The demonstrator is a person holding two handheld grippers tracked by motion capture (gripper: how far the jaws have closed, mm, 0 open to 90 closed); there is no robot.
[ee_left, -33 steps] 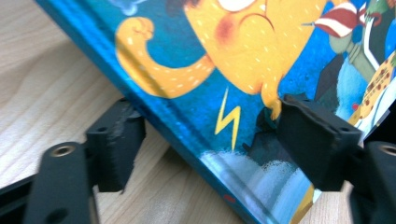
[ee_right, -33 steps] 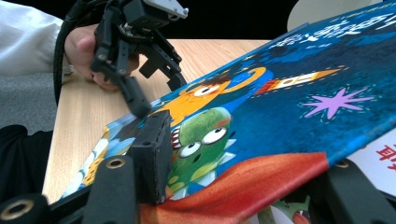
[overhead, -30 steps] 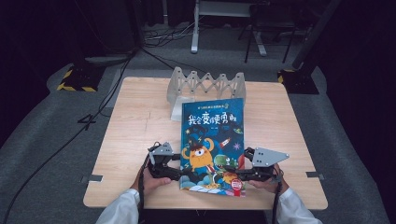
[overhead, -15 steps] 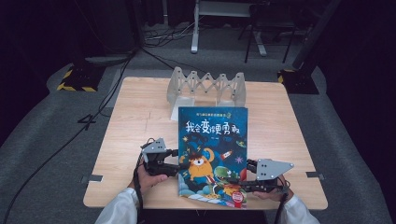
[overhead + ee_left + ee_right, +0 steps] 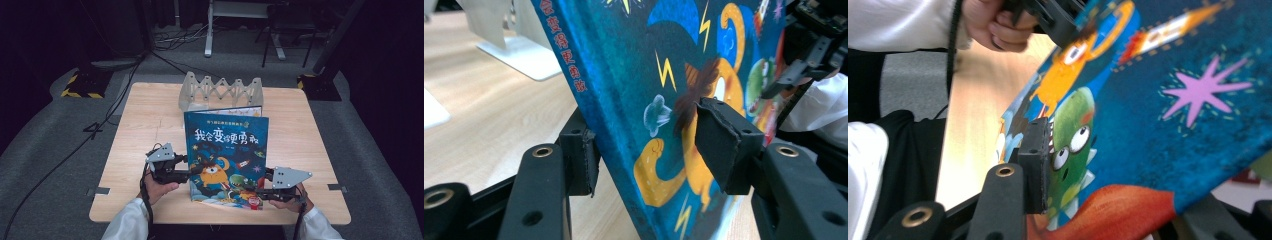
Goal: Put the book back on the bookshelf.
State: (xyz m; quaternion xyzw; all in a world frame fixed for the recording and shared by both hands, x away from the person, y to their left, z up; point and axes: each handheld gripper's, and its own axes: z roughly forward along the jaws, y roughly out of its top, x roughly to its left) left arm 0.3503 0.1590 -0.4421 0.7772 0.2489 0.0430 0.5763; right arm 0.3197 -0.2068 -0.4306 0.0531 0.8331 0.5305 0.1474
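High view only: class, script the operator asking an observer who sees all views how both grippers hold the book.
Operator: Does the left gripper really have the book?
Observer: Yes. In the left gripper view the book stands spine-first between the jaws of the left gripper, which have just been closing. One pad sits behind the spine, the other on the front cover.
Operator: And the right gripper?
Observer: In the right gripper view the jaws of the right gripper, which have also just been closing, have the book's edge between them. One pad lies on the cover beside the green monster.
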